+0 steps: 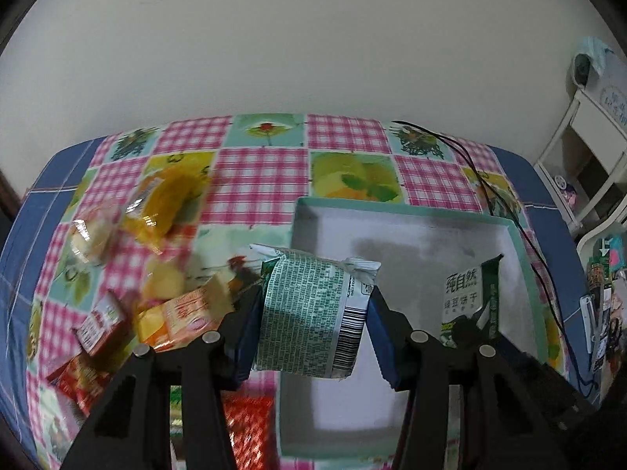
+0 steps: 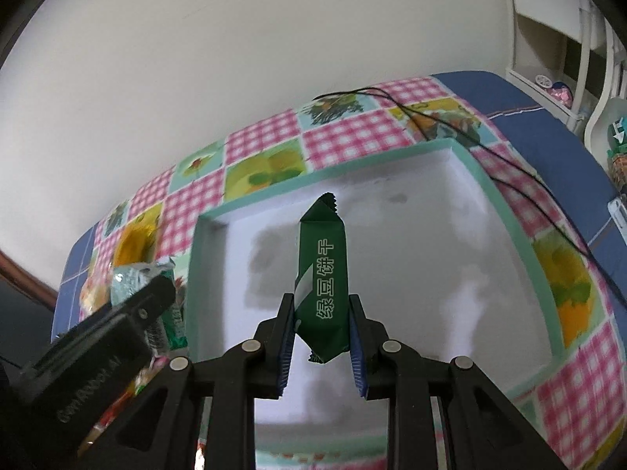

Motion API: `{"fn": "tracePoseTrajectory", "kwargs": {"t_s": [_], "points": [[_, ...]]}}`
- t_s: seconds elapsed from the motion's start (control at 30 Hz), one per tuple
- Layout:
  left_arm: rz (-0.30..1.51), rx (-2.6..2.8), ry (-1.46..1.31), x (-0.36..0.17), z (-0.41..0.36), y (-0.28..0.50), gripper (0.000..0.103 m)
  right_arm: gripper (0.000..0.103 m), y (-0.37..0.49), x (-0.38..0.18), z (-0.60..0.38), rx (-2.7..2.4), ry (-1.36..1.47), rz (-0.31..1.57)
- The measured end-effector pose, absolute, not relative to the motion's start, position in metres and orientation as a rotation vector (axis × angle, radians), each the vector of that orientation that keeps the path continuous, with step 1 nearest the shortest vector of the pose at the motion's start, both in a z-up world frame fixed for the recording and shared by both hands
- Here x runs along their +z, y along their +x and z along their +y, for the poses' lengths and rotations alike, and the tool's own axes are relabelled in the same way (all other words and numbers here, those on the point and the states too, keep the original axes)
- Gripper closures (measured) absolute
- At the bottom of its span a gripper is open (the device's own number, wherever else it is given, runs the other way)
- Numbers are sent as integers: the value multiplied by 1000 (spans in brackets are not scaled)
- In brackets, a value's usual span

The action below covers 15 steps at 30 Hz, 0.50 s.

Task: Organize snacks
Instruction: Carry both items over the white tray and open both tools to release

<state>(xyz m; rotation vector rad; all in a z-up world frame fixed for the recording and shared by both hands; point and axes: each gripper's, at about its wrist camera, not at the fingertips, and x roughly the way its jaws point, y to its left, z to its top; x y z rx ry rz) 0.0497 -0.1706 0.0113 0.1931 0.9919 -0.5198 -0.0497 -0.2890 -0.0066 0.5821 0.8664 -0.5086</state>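
Over box [image 2: 525, 243]: right tool [image 2: 321, 337] pinches green packet [image 2: 323, 274], long axis pointing away; left tool [image 1: 309, 313] pinches pale packet [image 1: 313, 313].

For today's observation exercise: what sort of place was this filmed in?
Probably a home, perhaps a bedroom: a checked tablecloth with loose snacks, a plain wall and white shelves holding small trinkets.

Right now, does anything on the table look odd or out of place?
Yes. A black cable lies across the tablecloth and over the far corner of the box. The loose snacks form an untidy heap left of the box.
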Motion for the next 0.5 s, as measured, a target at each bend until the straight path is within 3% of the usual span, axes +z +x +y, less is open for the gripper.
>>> {"fn": "tracePoseTrajectory", "kwargs": {"t_s": [0.5], "points": [[999, -562, 196, -14, -204, 63, 48, 75, -40, -32, -325, -553, 630, 884]]}}
